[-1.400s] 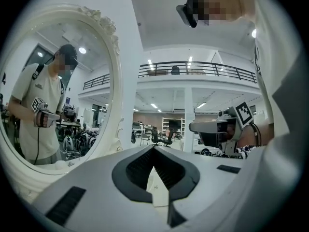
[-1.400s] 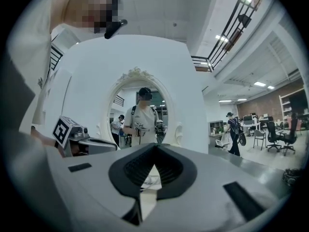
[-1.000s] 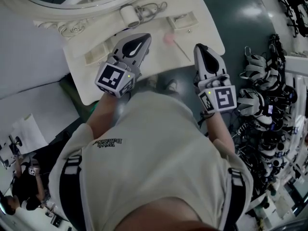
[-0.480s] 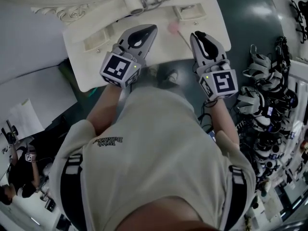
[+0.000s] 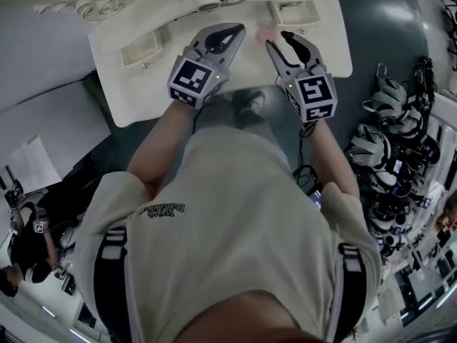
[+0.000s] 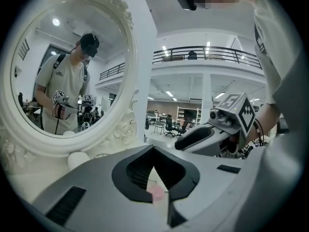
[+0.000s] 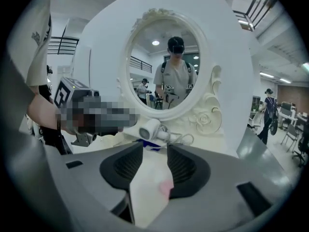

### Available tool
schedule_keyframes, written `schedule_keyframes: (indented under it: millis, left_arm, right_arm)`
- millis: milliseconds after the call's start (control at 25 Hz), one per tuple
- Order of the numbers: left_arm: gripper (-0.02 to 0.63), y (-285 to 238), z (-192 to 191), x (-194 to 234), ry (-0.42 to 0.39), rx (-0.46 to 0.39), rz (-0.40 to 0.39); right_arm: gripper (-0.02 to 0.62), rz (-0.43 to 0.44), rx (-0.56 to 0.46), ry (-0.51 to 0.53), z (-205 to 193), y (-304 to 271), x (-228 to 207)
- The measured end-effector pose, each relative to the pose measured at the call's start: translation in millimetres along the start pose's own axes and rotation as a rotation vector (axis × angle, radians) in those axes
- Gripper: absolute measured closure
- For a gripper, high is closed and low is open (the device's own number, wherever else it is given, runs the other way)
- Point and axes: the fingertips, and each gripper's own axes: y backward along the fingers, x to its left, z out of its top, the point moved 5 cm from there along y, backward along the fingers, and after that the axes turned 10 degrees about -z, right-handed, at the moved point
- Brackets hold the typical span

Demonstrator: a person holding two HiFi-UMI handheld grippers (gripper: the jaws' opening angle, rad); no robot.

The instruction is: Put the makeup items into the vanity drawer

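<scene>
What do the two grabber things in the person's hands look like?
Both the left gripper and the right gripper are smooth grey shells with two curved jaws lined in ribbed black padding. Each carries a cube with black-and-white square markers and a tiny green light. The person wears a beige short-sleeved T-shirt with black shoulder straps.

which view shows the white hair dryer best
The right gripper view: the hair dryer lies close below the mirror, its cord beside it. The head view shows it small at the top edge. The left gripper view shows only a white rounded shape, perhaps its end.
</scene>
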Motion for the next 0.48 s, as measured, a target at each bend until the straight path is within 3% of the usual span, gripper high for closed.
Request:
schedule_keyframes:
  millis: [200,320,480]
  left_arm:
    - [0.6,-20,-39,20,0.048,0.075,0.008]
    - [0.6,-29,-63,29,0.074,0.108,0.013]
    - [0.6,-39,-92,38,0.108,0.147,0.002]
  right_arm:
    - [0.433,0.034,0.118,0.035,-45,-47,9]
    - [0.383,0.015,0.194,0.07,-71,-73,10]
    - [0.383,-0.022,0.278,0.102,-103,-104,8]
